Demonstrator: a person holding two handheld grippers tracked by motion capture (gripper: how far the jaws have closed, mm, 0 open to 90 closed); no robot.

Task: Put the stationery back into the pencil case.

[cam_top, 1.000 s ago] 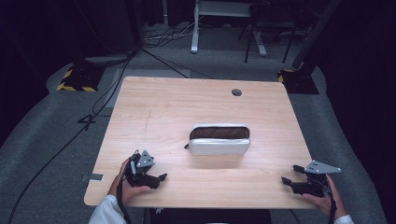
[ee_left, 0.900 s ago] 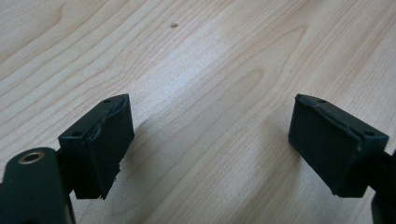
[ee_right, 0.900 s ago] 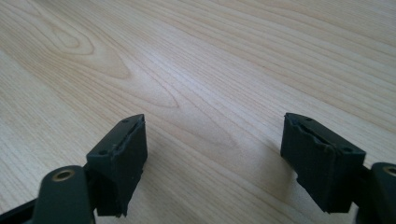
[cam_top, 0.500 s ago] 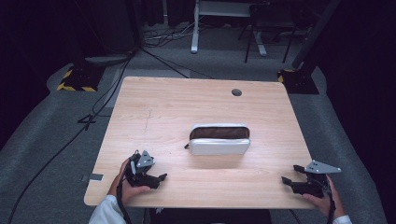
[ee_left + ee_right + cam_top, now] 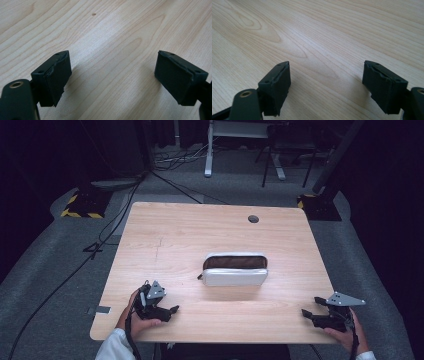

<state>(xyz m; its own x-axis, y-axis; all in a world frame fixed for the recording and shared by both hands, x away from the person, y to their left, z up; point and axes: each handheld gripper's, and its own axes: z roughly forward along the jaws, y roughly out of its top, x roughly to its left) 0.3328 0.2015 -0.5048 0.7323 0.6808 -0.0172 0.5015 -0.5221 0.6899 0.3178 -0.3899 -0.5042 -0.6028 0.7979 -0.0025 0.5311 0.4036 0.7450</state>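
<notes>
Resting near the desk's (image 5: 165, 235) front-left corner, our left tool (image 5: 167, 310) stands open and empty. The pouch (image 5: 234, 270), white with a brown unzipped top, lies mid-desk, well apart from both. Our right tool (image 5: 311, 309), at the front-right corner, is likewise open. Risk: a one-sided grasp may slide the soft pouch.

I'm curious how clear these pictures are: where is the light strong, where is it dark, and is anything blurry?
High view: the wooden table is brightly lit with a pale sheen around the white pouch, while the floor behind sinks into darkness. Left gripper view: a soft glare streak crosses the wood grain; the near jaws look slightly soft. Right gripper view: even light, with faint shadows under the jaws.
</notes>
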